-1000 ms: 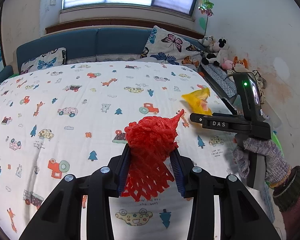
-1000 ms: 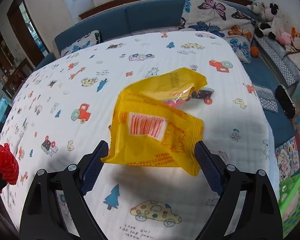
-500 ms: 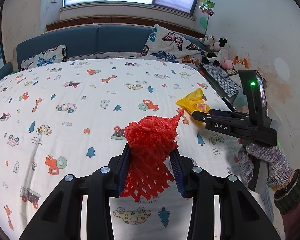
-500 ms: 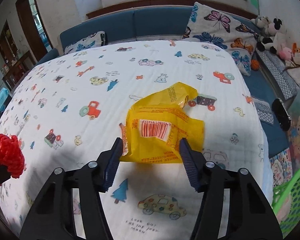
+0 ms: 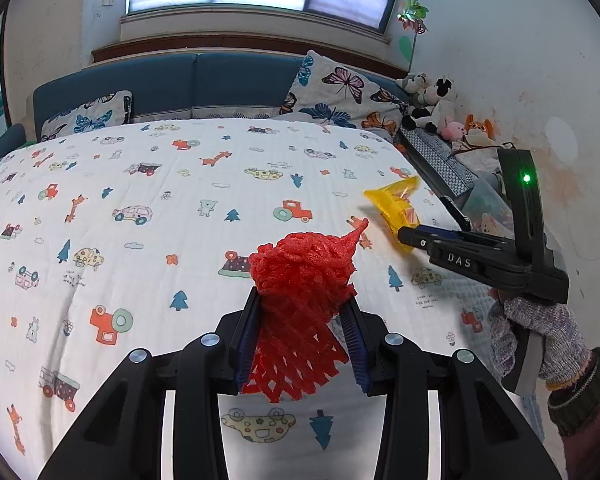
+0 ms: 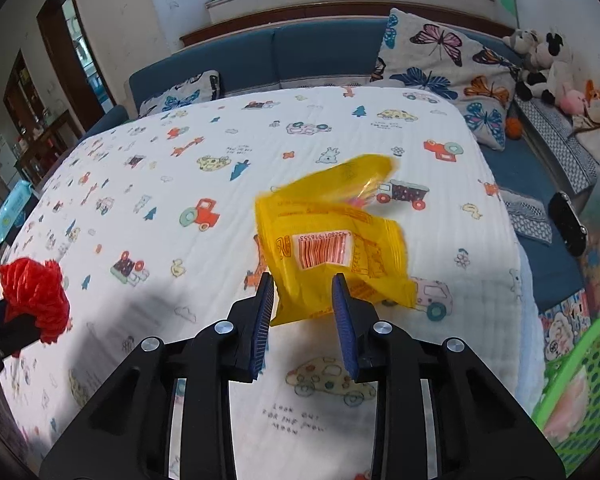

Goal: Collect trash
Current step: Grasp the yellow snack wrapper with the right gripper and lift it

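Note:
My left gripper [image 5: 303, 300] is shut on a red foam net [image 5: 302, 280], held above the bed; the net also shows at the left edge of the right wrist view [image 6: 34, 294]. My right gripper [image 6: 304, 286] is shut on the lower edge of a yellow snack wrapper [image 6: 332, 236] with a barcode, lifted off the bedspread. From the left wrist view the right gripper [image 5: 410, 236] and the wrapper [image 5: 396, 204] are to the right, near the bed's right edge.
The bed [image 5: 140, 208] has a white cartoon-print cover. A green perforated basket [image 6: 580, 380] stands at the lower right beside the bed. Butterfly pillows [image 6: 440, 56] and plush toys [image 6: 544, 60] lie along the blue headboard and right side.
The right gripper has closed from wide open onto the yellow wrapper and lifted it. The left gripper still holds the red net, nearly still.

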A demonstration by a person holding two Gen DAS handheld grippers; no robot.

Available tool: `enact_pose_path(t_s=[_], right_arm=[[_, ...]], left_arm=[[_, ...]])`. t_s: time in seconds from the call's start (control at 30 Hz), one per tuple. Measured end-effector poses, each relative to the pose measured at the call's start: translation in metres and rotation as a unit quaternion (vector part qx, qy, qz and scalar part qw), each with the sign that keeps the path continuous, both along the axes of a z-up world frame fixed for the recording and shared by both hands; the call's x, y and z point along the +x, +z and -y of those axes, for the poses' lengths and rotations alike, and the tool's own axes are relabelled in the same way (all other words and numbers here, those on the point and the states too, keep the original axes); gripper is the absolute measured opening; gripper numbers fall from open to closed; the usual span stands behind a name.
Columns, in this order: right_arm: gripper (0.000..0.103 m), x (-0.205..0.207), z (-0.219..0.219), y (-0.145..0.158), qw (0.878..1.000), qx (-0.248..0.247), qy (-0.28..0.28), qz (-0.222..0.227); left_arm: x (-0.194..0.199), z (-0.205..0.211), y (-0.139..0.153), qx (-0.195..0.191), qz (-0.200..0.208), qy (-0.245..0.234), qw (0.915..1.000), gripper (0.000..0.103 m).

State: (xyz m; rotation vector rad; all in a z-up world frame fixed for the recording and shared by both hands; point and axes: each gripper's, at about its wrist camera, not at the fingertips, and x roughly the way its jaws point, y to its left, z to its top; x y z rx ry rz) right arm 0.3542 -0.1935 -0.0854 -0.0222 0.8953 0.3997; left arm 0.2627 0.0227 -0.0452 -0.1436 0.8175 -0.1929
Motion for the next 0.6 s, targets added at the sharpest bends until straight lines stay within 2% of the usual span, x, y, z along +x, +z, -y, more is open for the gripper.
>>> enact_pose_path(t_s=[0.03,0.23,0.3,0.37,0.6], right_arm=[[0.035,-0.001,0.002,0.000,1.000,0.004,-0.002,0.000],[0.077,-0.003,0.010,0.006,1.000,0.009,-0.006,0.009],[0.080,-0.001,0.009,0.006,1.000,-0.001,-0.006,0.015],[0.092,0.004,0.009,0.005,1.000,-0.005,-0.003,0.013],[0.098,0.029,0.013,-0.012,1.000,0.001,-0.002,-0.015]], left_arm=[[-0.001,0.001,0.001,0.001,0.002,-0.001,1.0000,0.038],[-0.001,0.000,-0.001,-0.001,-0.001,0.000,1.0000,0.038],[-0.001,-0.001,-0.002,-0.002,-0.002,0.000,1.0000,0.038],[-0.001,-0.001,-0.002,-0.003,-0.002,0.000,1.0000,0.038],[0.002,0.000,-0.003,-0.001,-0.003,-0.002,1.0000,0.038]])
